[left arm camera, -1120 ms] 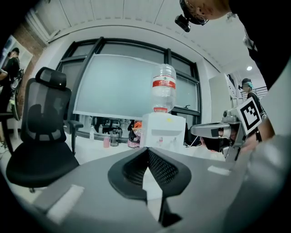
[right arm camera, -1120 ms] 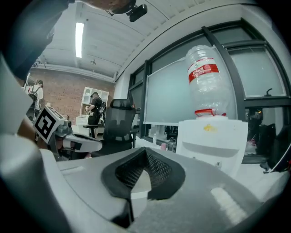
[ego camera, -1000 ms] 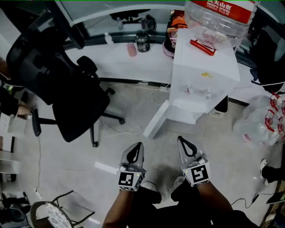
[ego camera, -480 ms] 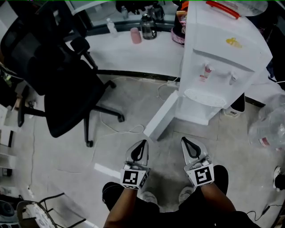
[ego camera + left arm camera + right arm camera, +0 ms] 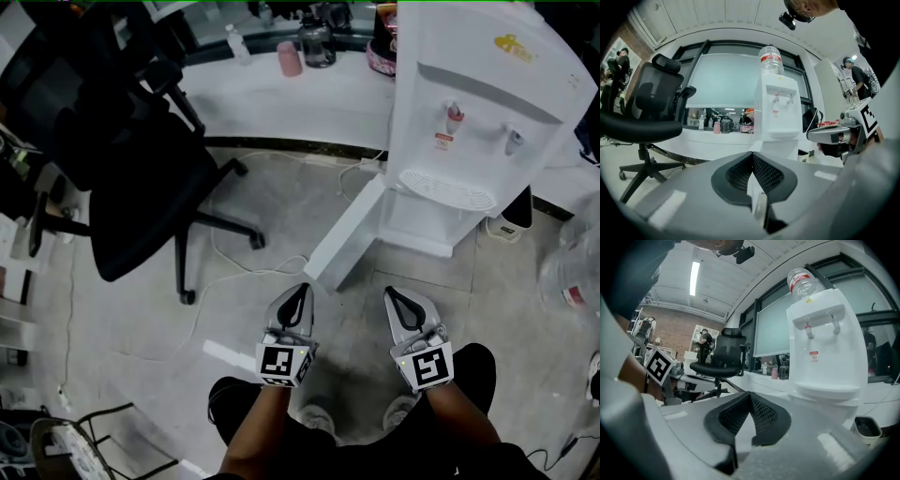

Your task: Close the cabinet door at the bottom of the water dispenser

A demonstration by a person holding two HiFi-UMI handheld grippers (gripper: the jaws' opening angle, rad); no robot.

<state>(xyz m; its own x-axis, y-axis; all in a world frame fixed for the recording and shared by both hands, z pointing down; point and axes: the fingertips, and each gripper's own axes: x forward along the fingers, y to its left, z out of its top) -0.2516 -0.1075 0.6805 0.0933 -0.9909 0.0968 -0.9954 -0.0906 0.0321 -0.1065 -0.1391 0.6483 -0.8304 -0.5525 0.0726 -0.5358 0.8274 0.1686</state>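
Observation:
The white water dispenser (image 5: 478, 122) stands on the floor at the upper right of the head view. Its bottom cabinet door (image 5: 347, 234) hangs open, swung out to the left toward me. My left gripper (image 5: 296, 298) is shut and empty, low over the floor just short of the door's free edge. My right gripper (image 5: 398, 302) is beside it, also shut on nothing, in front of the dispenser's base. The left gripper view shows shut jaws (image 5: 752, 153) with the dispenser (image 5: 778, 112) straight ahead. In the right gripper view the jaws (image 5: 750, 393) meet at the tip and the dispenser (image 5: 825, 348) looms close on the right.
A black office chair (image 5: 122, 159) stands at the left on its wheeled base. A white counter (image 5: 281, 103) behind carries bottles and a pink cup (image 5: 289, 58). A cable (image 5: 244, 272) lies on the concrete floor. A plastic bag (image 5: 577, 272) sits at the right edge.
Both grippers and the head camera have come down toward the floor. The dispenser now fills more of the picture and its top bottle has left the head view. Both jaws stayed shut.

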